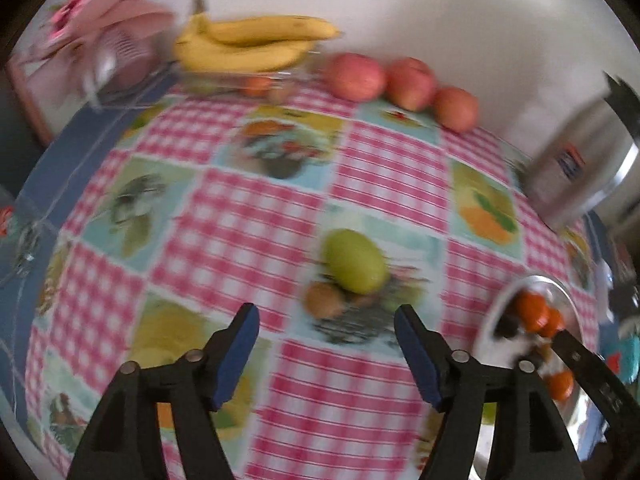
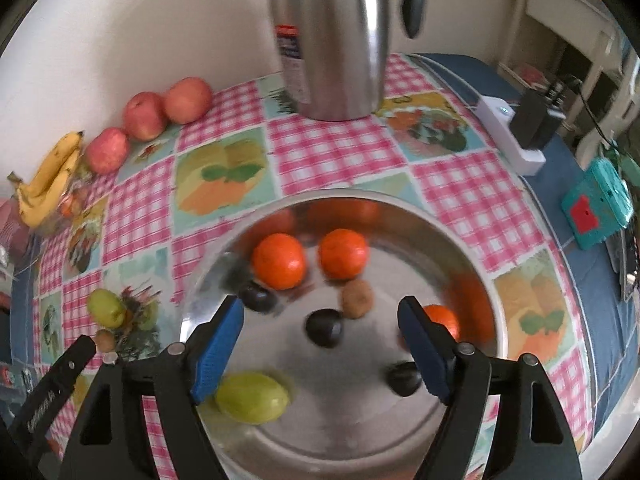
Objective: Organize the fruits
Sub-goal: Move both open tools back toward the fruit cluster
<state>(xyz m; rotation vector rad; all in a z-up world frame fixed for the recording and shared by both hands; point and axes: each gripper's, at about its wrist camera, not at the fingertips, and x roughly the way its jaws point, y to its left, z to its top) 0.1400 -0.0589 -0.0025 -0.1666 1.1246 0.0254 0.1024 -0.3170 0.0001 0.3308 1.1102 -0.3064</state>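
Checked pink-and-picture cloth covers the tabletop (image 1: 256,208), which butts against a pale wall on the far side.

Left wrist view: the left tongs (image 1: 326,320) stand wide, nothing between the blue pads, nothing touched. Just ahead of them, slightly right of centre, lie a green fruit (image 1: 356,261) and a small brown fruit (image 1: 323,299), touching each other. Open cloth runs from there to the far edge, where bananas (image 1: 256,42) and three red apples (image 1: 404,80) line the wall. A steel flask (image 1: 576,160) stands far right. The steel bowl (image 1: 532,280) shows at the right, beside the tongs.

Right wrist view: the right tongs (image 2: 320,320) hang over the bowl (image 2: 360,432), jaws wide, gripping nothing. Inside the bowl: oranges (image 2: 278,260), dark plums (image 2: 324,327), a brown fruit (image 2: 357,298) ahead of the tongs, and a green fruit (image 2: 252,398) just under the left pad; contact cannot be judged. Right of the bowl, the cloth ends at a blue border near the tabletop edge.
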